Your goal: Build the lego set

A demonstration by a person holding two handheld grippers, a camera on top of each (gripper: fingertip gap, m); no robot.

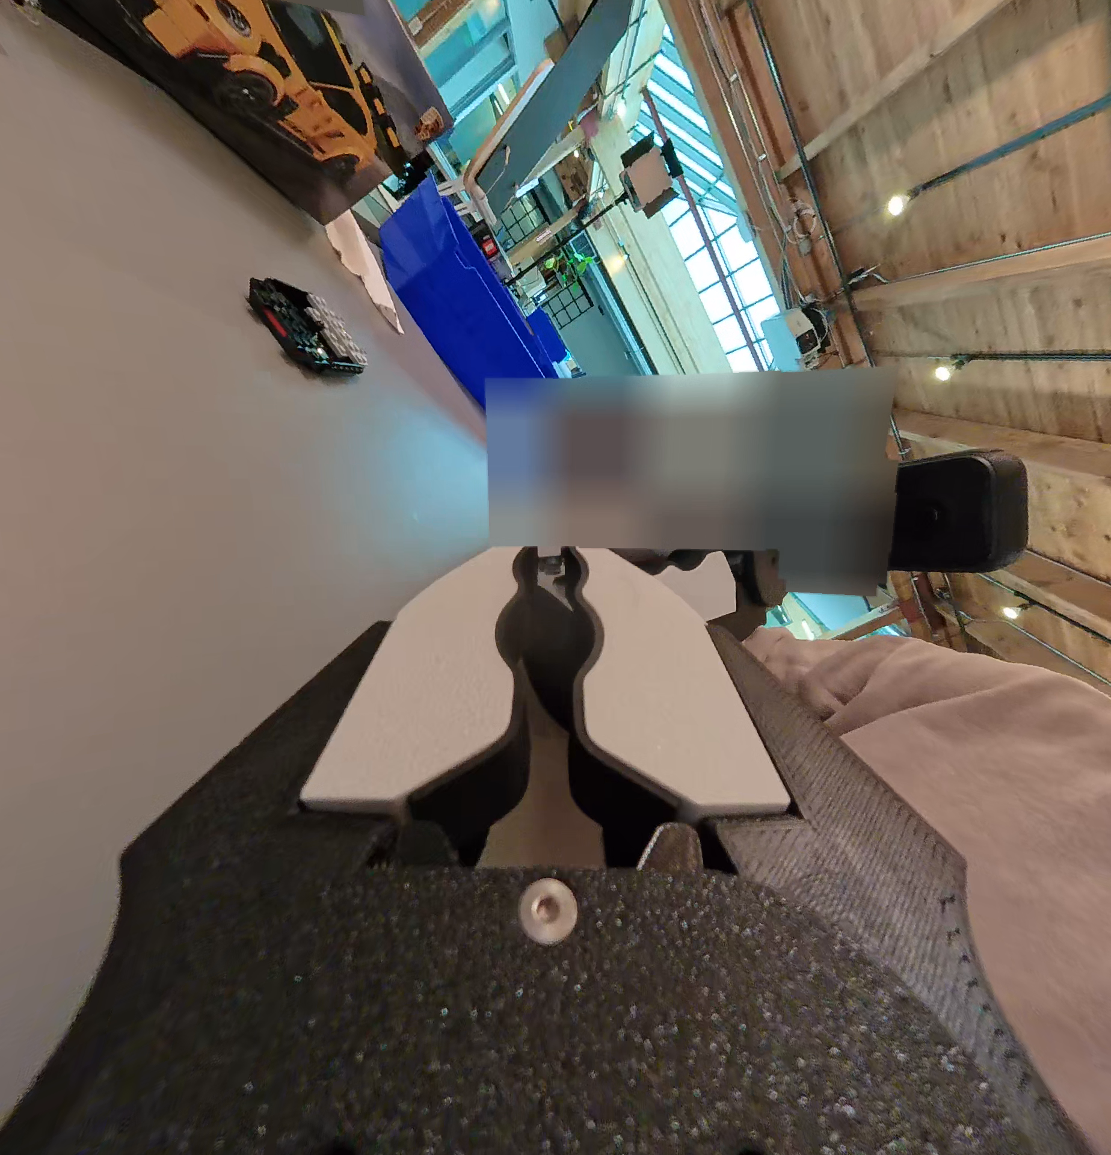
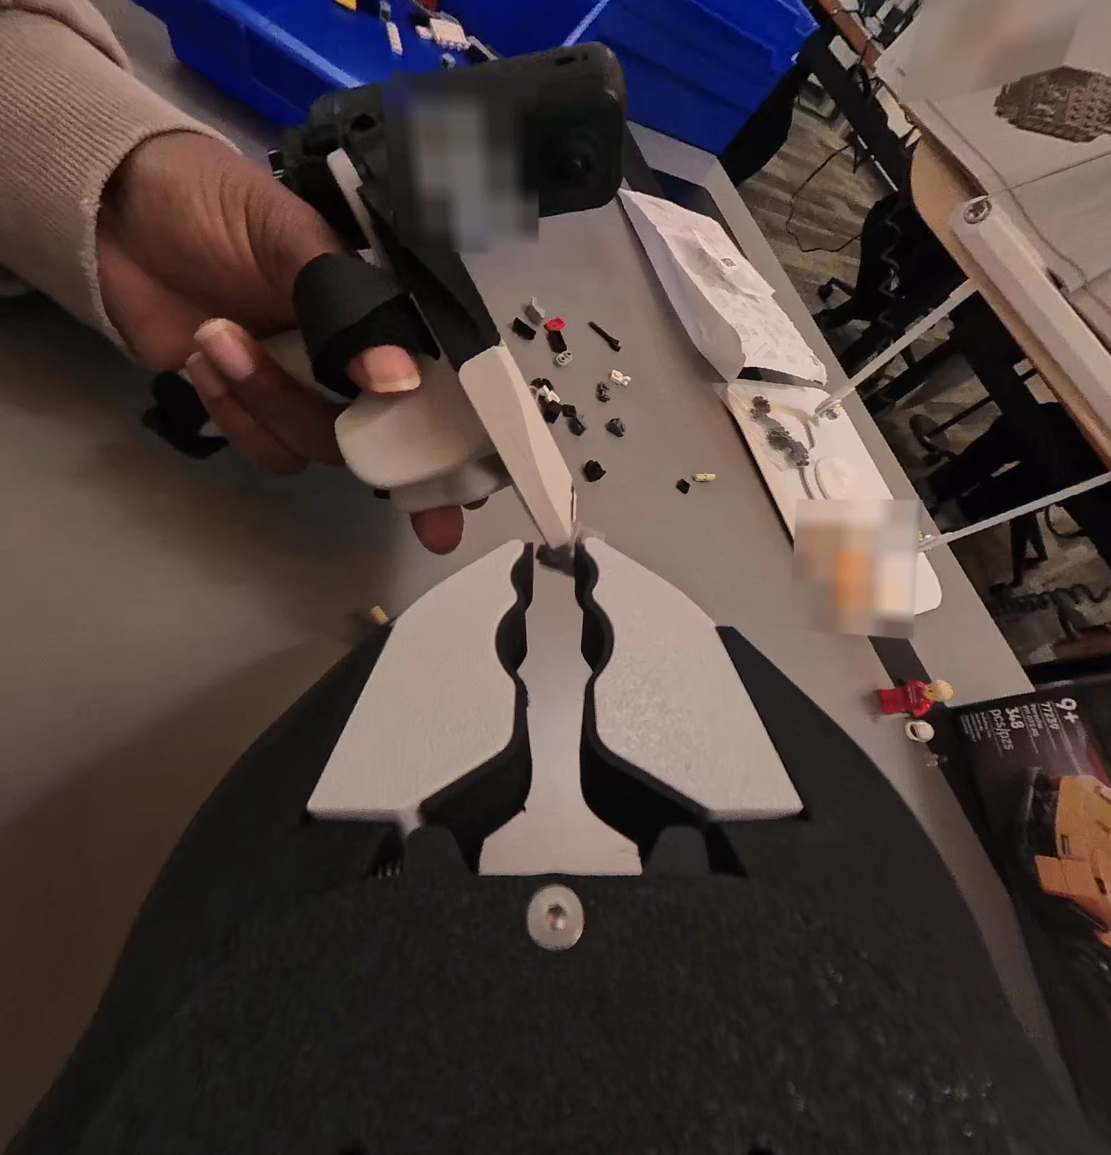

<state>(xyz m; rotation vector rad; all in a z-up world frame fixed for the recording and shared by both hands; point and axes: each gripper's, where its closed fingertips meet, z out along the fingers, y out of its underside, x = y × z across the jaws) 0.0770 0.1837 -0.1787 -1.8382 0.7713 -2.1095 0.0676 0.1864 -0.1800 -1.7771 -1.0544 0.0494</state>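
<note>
Sitting between both jaws: dark piece (image 2: pixel 556 558)

My right tool (image 2: pixel 556 553) has white fingers on a speckled black body, and so does my left tool (image 1: pixel 549 562). The bench (image 2: pixel 603 275) is plain grey. On it I see mostly black loose pieces (image 2: pixel 593 470), one red piece (image 2: pixel 556 324), a red minifigure (image 2: pixel 909 697), blue bins (image 2: pixel 328 44) and a black box with an orange car picture (image 2: pixel 1065 831).
</note>
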